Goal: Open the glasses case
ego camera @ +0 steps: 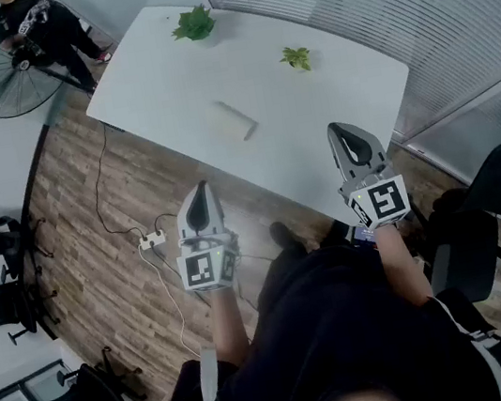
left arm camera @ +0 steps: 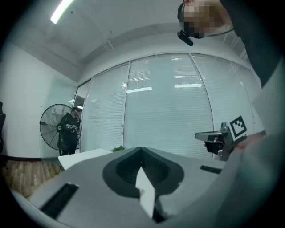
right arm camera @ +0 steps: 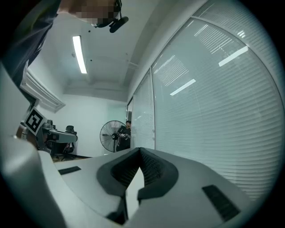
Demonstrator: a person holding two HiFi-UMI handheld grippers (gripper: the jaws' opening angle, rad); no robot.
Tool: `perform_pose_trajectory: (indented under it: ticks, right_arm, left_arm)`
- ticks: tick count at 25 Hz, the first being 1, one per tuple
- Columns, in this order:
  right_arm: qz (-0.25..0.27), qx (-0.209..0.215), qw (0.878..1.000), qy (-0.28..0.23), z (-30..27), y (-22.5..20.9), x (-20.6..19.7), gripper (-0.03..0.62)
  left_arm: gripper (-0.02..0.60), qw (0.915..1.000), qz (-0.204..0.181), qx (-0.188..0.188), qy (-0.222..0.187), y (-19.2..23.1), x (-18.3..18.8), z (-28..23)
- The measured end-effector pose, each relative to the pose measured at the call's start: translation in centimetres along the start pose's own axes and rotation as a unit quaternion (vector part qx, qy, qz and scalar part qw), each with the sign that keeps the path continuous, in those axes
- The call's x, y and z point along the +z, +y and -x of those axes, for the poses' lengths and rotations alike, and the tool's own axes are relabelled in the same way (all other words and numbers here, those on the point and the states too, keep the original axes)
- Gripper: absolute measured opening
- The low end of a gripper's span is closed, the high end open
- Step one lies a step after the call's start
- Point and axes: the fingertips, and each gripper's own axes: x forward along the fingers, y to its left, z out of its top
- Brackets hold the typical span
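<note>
While the left tool [ego camera: 198, 192] and right tool [ego camera: 345, 134] hover clenched, empty, the glasses case [ego camera: 235, 119] lies angled upper-left to lower-right.

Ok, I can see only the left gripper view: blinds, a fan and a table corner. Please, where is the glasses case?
Observer: The head view shows the glasses case lying near the middle of the white table. It looks closed.
Operator: Is something standing close to it?
Observer: A small green plant stands beyond it, apart from it, and a second plant is at the far edge.
Operator: And is the right tool holding something?
Observer: No. The right tool has its jaws together with nothing between them, and it is not touching the case.
</note>
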Motion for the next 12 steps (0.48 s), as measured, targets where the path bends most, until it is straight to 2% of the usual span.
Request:
perform_pose_trajectory:
  ticks: [3,12]
  right_arm:
    - [0.001,-0.001,1.0,-0.004,-0.46,0.03,0.13,0.014]
    - [-0.005,0.003,1.0,-0.006,-0.95,0.52,0.06,0.015]
  left_arm:
    - [0.0,1.0,0.004,0.006,-0.003,0.74,-0.15,-0.28]
    - [0.0,0.9999,-0.012,-0.007,-0.005,1.29,0.15,-0.83]
